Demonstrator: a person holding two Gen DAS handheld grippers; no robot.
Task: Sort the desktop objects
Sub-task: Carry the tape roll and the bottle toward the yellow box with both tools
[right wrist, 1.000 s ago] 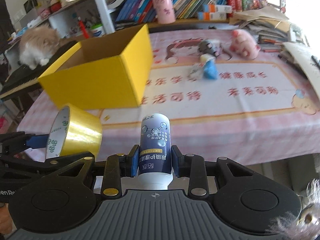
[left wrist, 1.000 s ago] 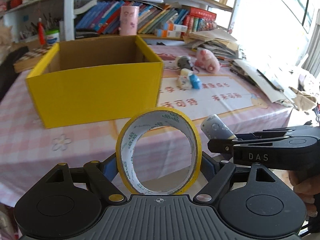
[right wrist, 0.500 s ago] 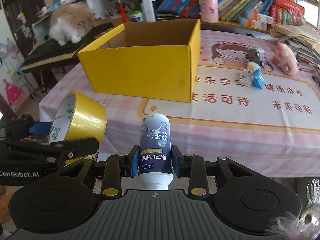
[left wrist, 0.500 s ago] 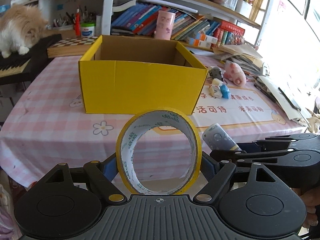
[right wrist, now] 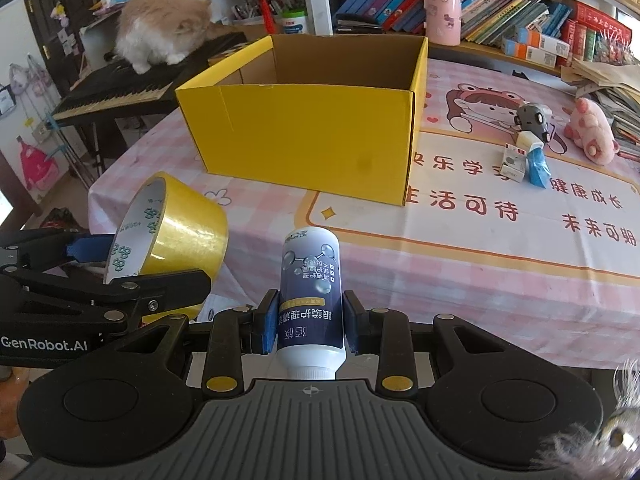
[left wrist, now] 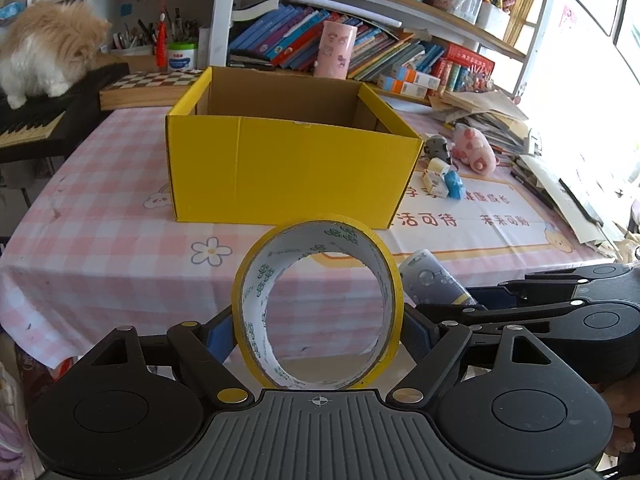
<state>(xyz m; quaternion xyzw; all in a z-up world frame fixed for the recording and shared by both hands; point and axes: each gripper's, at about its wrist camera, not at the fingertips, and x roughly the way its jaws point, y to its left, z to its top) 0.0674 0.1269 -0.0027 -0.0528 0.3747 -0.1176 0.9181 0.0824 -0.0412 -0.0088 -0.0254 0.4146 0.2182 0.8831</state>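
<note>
Tape point(left wrist: 318, 304) first: I have 1 yellow roll pinched across its width in my left gripper point(left wrist: 318, 330), standing on edge with its open core facing straight ahead toward the yellow box point(left wrist: 288, 168). My right gripper point(right wrist: 308, 326) is clamped on 1 dark blue bottle point(right wrist: 310, 292), its long axis running along the fingers, white cap toward the camera and base pointing at the box. Both loads hang short of the table's near edge, in front of the box. From the left wrist view the bottle point(left wrist: 432, 282) sits just right of the roll.

The box stands open-topped on the pink checked tablecloth point(right wrist: 480, 248). To its right I count 1 grey toy point(right wrist: 532, 118), 1 pink plush point(right wrist: 592, 130), 1 small white carton point(right wrist: 514, 162) and 1 blue packet point(right wrist: 536, 164). Left of and behind the box, 1 cat point(right wrist: 160, 34) sits on a keyboard point(right wrist: 116, 92).
</note>
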